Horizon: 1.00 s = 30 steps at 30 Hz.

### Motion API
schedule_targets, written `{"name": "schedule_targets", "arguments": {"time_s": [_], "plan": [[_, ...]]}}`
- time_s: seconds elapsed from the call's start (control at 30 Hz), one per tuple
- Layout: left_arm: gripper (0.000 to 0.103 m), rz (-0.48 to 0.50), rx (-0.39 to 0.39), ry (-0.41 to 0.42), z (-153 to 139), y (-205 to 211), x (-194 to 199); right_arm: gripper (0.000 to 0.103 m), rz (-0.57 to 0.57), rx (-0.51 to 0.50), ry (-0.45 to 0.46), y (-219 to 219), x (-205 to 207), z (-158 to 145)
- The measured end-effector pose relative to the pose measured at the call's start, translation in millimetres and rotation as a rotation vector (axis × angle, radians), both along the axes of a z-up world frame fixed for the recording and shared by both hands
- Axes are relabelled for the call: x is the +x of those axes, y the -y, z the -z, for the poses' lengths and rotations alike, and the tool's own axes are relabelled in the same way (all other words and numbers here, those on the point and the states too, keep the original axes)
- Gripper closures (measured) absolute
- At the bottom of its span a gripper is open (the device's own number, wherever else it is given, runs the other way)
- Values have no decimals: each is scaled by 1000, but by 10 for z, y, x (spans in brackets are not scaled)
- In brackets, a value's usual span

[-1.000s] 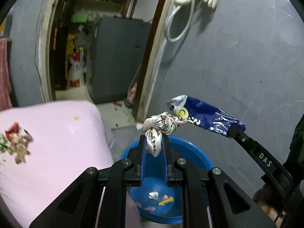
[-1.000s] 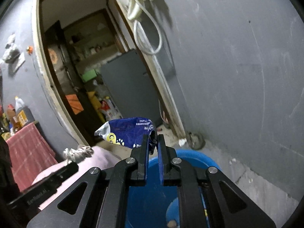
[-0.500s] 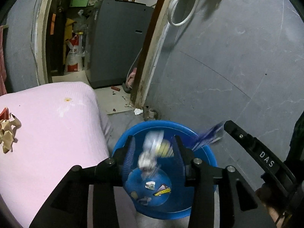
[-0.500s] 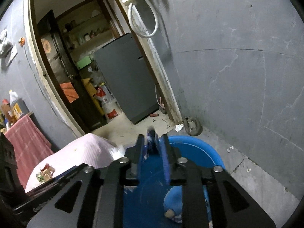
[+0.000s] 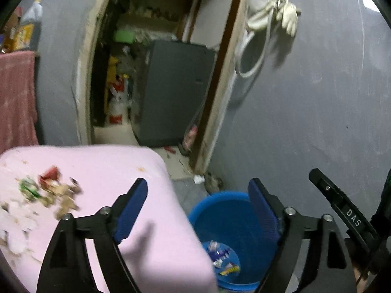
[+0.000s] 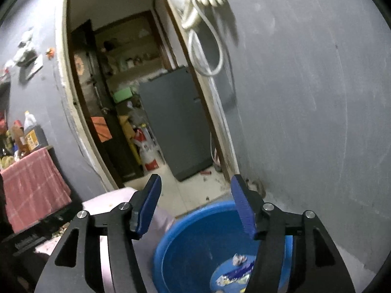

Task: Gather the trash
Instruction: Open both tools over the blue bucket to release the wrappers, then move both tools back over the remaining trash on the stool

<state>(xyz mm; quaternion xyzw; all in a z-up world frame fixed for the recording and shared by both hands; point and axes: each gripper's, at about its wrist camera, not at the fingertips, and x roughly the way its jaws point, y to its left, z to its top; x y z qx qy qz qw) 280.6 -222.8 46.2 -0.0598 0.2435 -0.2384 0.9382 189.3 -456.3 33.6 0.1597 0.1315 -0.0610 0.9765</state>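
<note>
A blue plastic bin (image 5: 234, 210) stands on the floor beside the pink-covered table (image 5: 136, 171); it also shows in the right wrist view (image 6: 195, 241). At its bottom lie a blue wrapper (image 5: 220, 252) and small scraps (image 6: 239, 258). My left gripper (image 5: 198, 210) is open and empty above the table edge and the bin. My right gripper (image 6: 195, 202) is open and empty above the bin. Several crumpled wrappers (image 5: 48, 190) lie on the table at the left.
A grey wall (image 5: 305, 109) rises behind the bin. An open doorway with a grey cabinet (image 5: 171, 92) is beyond the table. A white hose and glove (image 5: 268, 19) hang on the wall. A red cloth (image 6: 31, 183) covers a stand at the left.
Both grippers opened. The crumpled paper left the left gripper and the blue wrapper left the right one; both fell into the bin. Both grippers then lifted and turned left.
</note>
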Motion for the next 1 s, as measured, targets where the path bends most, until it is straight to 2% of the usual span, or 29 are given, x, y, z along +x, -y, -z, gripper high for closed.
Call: {"name": "schedule_targets", "arguments": {"time_s": [0.07, 0.1, 0.17, 0.2, 0.23, 0.27, 0.43, 0.63, 1.0], "plan": [[21, -27, 9, 40, -87, -128, -48, 28, -15, -9, 41, -76, -28, -46], [15, -43, 19, 52, -123, -185, -68, 22, -25, -18, 62, -123, -41, -74], [3, -97, 39, 88, -191, -310, -126, 18, -41, -36, 96, -219, -71, -130], [3, -114, 40, 107, -221, -352, -146, 13, -44, -45, 113, -279, -86, -162], [3, -122, 38, 127, -252, -422, -175, 3, -46, -54, 126, -326, -94, -191], [3, -129, 44, 144, -290, -495, -200, 0, -46, -62, 141, -378, -96, -220], [3, -188, 64, 200, -419, -801, -273, 0, -96, -89, 234, -668, -125, -350], [2, -260, 39, 222, -514, -1297, -377, 0, -190, -115, 307, -1064, -104, -397], [2, -372, 45, 205, -430, -1955, -369, 0, -345, -125, 294, -1585, 107, -343]]}}
